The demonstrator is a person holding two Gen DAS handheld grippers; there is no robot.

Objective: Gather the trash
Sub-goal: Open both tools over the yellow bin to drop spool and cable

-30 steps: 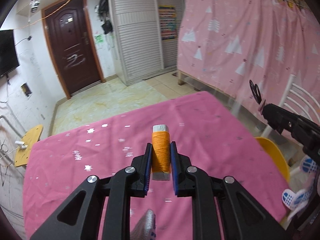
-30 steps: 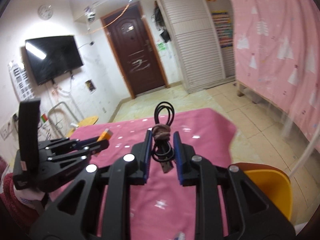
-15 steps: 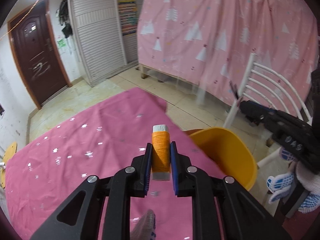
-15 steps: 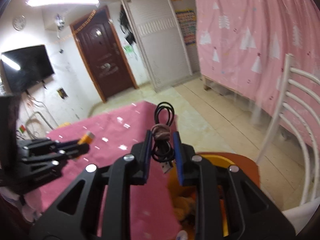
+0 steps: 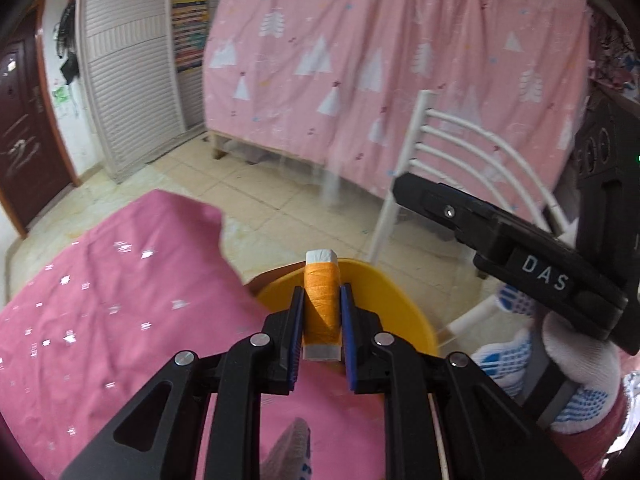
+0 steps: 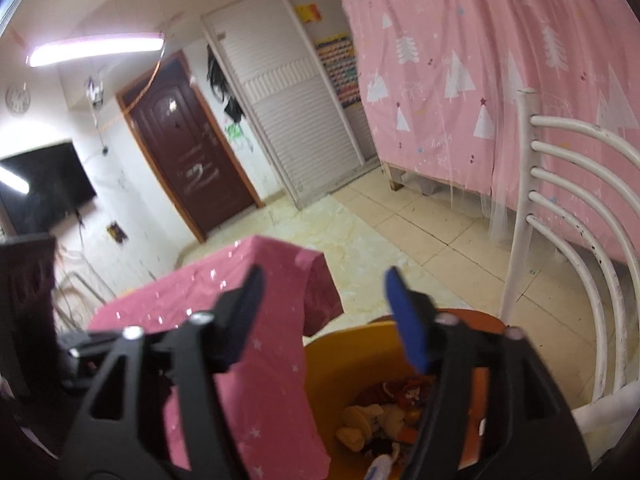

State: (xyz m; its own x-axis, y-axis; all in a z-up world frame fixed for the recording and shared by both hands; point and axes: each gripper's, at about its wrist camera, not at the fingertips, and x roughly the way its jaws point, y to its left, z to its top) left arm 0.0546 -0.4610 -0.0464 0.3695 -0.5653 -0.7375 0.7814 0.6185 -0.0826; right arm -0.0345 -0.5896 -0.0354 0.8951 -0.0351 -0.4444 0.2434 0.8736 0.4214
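My left gripper [image 5: 322, 293] is shut on an orange thread spool [image 5: 321, 304] with white ends, held upright between the blue pads. It hangs over the near rim of a yellow bin [image 5: 394, 300]. In the right wrist view my right gripper [image 6: 325, 280] is above the same yellow bin [image 6: 344, 364]. Its jaws are opening, and nothing is between them. Mixed trash [image 6: 380, 420] lies in the bin's bottom; I cannot pick out single pieces in it.
The table's pink star-print cloth [image 5: 100, 320] ends just left of the bin. A white metal chair [image 6: 560, 200] stands right of the bin, against a pink curtain [image 5: 400, 60]. A white gloved hand [image 5: 568, 380] holds the right gripper's handle at the right.
Both grippers swung right, from above the table to above the yellow bin. The right jaws came apart and the coiled black cable they held is gone from them. The left still grips the spool.
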